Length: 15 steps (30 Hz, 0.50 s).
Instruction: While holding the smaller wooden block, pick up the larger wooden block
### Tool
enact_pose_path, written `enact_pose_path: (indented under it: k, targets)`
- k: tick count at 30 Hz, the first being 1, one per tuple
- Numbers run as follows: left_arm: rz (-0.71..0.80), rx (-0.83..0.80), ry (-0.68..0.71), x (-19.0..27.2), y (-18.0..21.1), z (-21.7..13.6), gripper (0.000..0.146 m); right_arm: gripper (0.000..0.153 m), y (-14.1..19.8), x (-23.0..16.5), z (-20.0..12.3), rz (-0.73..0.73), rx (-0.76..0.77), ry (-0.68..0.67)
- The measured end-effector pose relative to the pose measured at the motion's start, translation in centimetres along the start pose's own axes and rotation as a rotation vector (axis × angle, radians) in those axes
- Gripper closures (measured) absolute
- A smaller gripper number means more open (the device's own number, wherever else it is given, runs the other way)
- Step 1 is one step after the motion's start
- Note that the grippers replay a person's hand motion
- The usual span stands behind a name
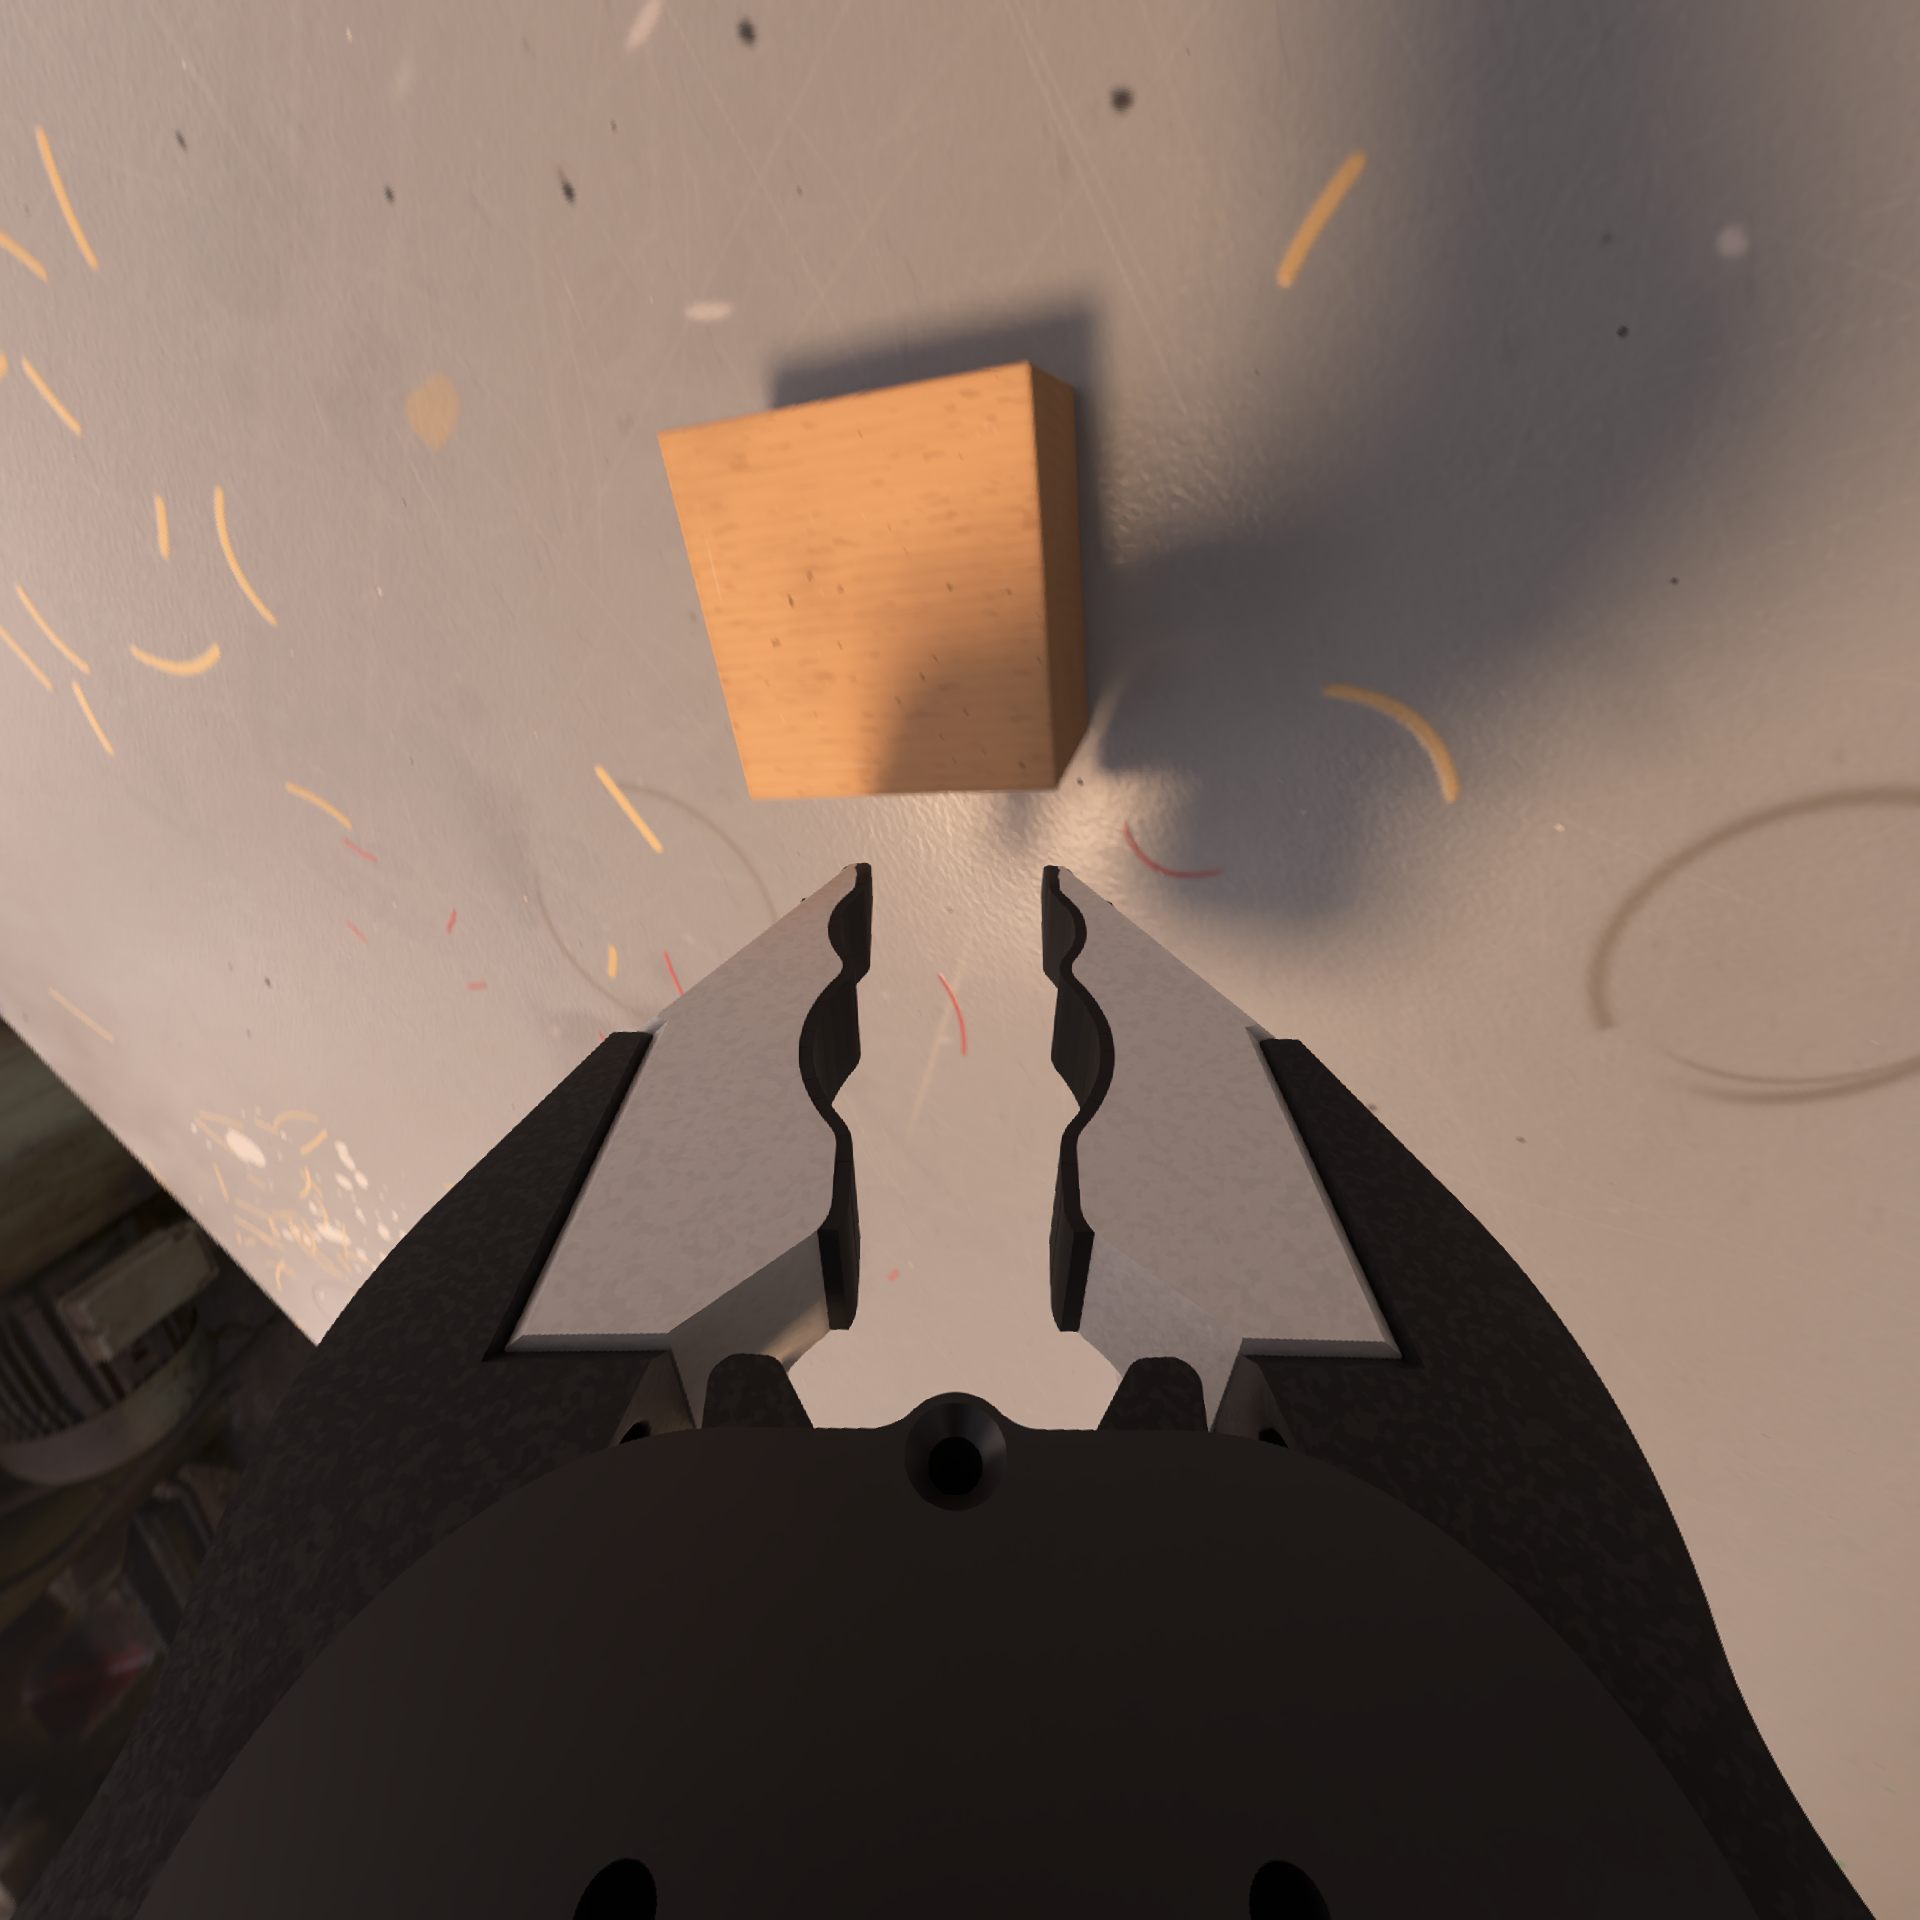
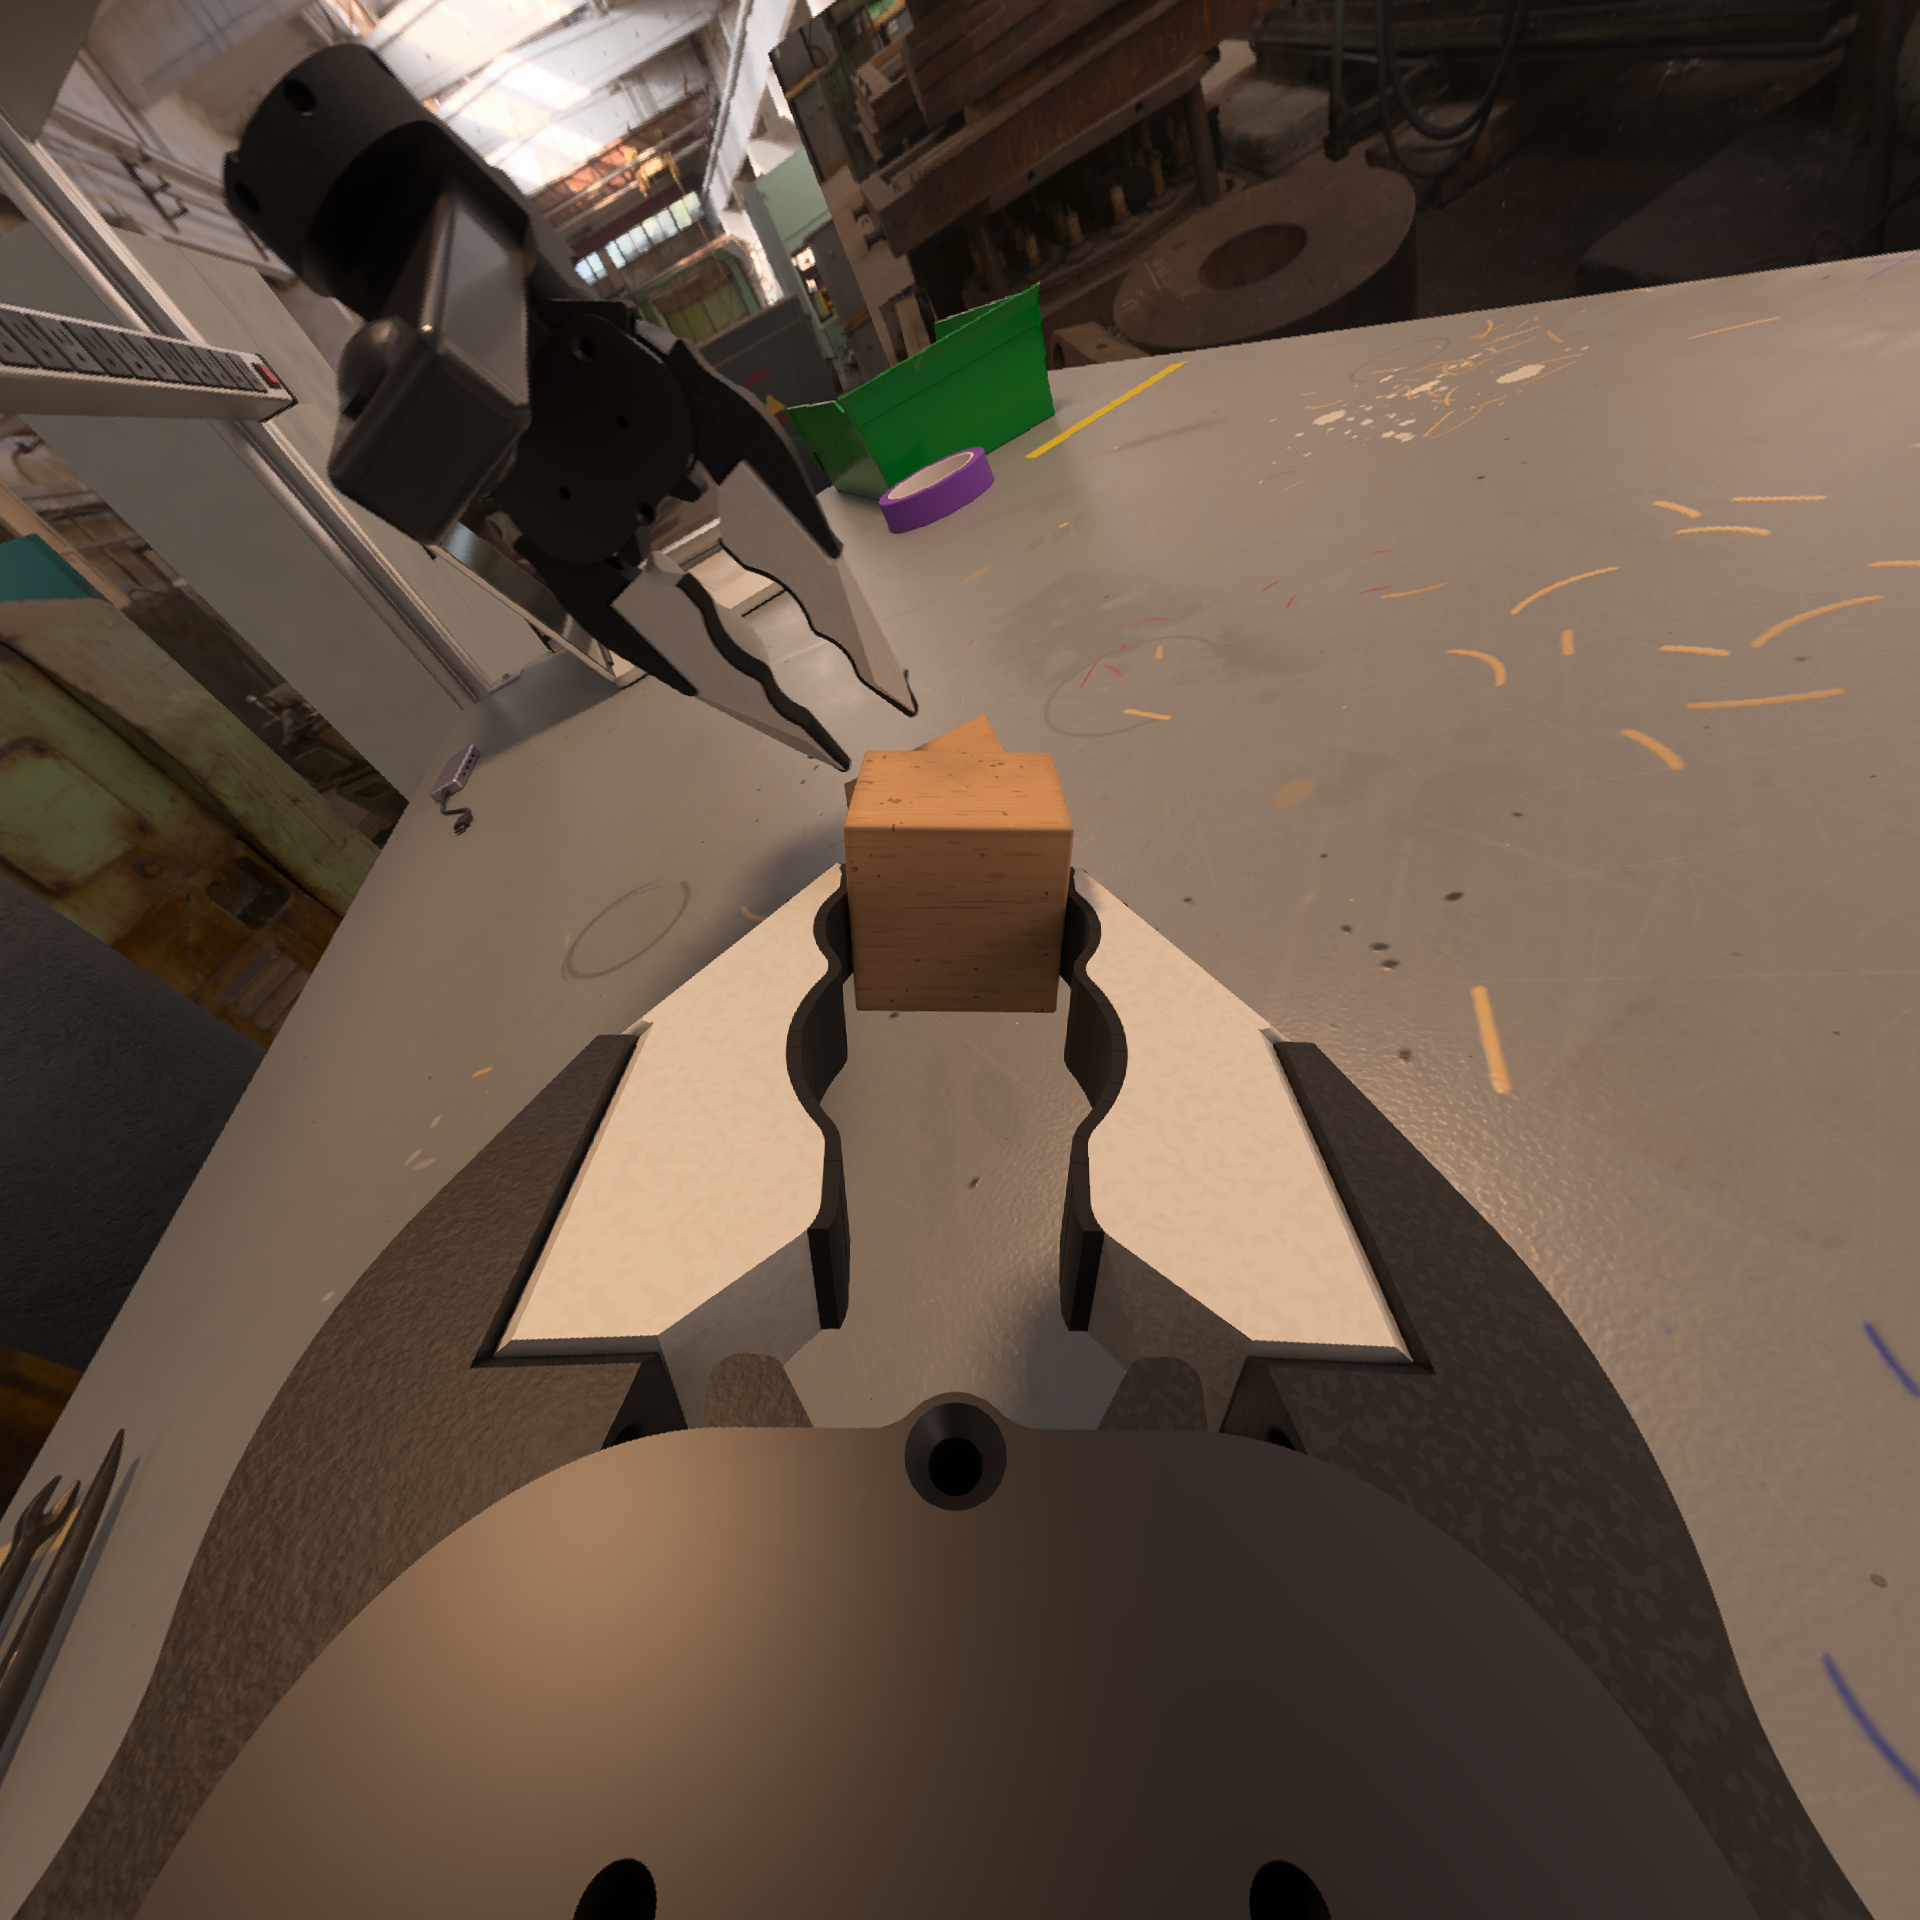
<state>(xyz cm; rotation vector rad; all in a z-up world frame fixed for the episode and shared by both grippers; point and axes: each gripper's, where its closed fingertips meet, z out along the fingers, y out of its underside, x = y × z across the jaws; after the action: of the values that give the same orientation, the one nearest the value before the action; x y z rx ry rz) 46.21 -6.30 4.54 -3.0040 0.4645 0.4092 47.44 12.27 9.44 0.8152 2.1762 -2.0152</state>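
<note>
In the right wrist view my right gripper [image 2: 956,894] is shut on the smaller wooden block [image 2: 956,914], held between the fingertips above the grey table [image 2: 1455,935]. Just beyond it a corner of the larger wooden block [image 2: 964,740] shows, mostly hidden by the small block. My left gripper [image 2: 881,736] hangs over that spot, tilted down, its jaws apart. In the left wrist view the left gripper [image 1: 958,878] is open and empty, and the larger block [image 1: 873,592] lies on the table just ahead of its fingertips, not touched.
A green box [image 2: 935,405] and a purple tape roll [image 2: 940,486] stand far back on the table. A small grey hub [image 2: 454,774] lies near the table's left edge, and metal tools [image 2: 52,1538] lie at the lower left. The table edge [image 1: 156,1153] runs at lower left.
</note>
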Motion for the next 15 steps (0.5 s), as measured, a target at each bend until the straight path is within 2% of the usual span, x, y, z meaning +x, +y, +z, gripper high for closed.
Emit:
enact_pose_path:
  k: [4,6,9,11,13,15]
  targets:
    - [-0.085,-0.043,-0.085,0.4,1.1,-2.3,0.104,0.114,0.0,0.0,0.0,0.007,0.002,-0.004]
    - [-0.230,-0.038,-0.185,-0.3,1.4,-4.2,0.099,0.114,0.0,0.0,-0.1,0.010,0.002,-0.004]
    - [-0.600,0.033,-0.348,-0.8,0.3,-7.0,0.089,0.114,0.0,0.0,-0.1,0.013,0.005,-0.004]
    - [-0.897,0.181,-0.414,0.1,-1.7,-7.6,0.085,0.114,0.0,0.0,-0.1,0.015,0.006,-0.005]
    - [-1.156,0.229,-0.456,1.9,-2.7,-6.4,0.084,0.114,0.0,0.0,-0.1,0.017,0.005,-0.008]
    - [-1.303,0.161,-0.523,3.2,-2.3,-4.5,0.073,0.114,0.0,-0.1,-0.1,0.021,0.004,-0.015]
